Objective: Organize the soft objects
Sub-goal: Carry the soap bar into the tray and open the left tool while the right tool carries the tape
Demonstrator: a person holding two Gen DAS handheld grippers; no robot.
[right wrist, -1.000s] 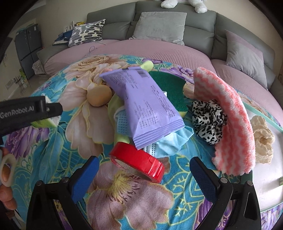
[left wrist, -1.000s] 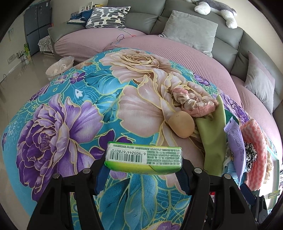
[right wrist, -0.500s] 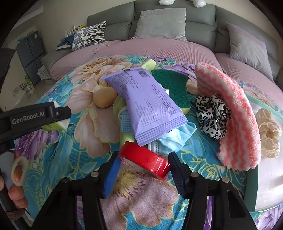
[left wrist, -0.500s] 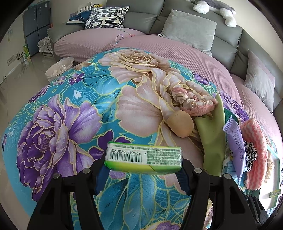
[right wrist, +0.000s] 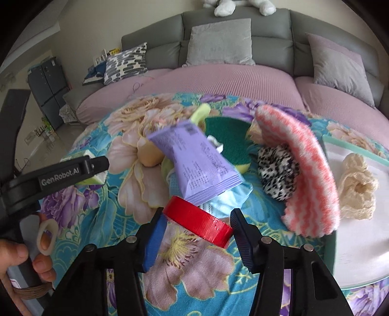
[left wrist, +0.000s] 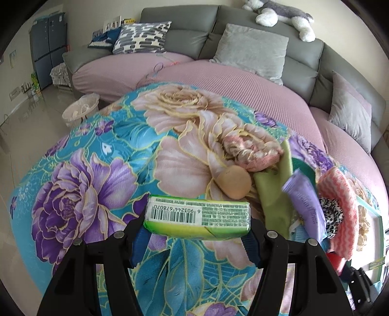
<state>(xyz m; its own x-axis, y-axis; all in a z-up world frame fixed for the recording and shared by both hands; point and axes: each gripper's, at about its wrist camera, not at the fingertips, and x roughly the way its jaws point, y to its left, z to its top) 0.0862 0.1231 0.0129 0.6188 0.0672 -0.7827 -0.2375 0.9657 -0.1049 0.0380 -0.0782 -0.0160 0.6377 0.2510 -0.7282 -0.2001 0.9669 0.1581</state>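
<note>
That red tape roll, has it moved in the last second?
Yes. The red tape roll lay on the floral cloth under the purple packet; now the right gripper has closed on it and tilted it.

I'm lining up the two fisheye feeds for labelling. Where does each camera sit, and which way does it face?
Left wrist: on the left gripper, looking along its fingers over the floral cloth toward the grey sofa; its jaws hold a green packet.
Right wrist: on the right gripper, facing the same sofa; its jaws flank a red tape roll; the person's hand shows.
Shared: purple pouch, pink striped cloth.
</note>
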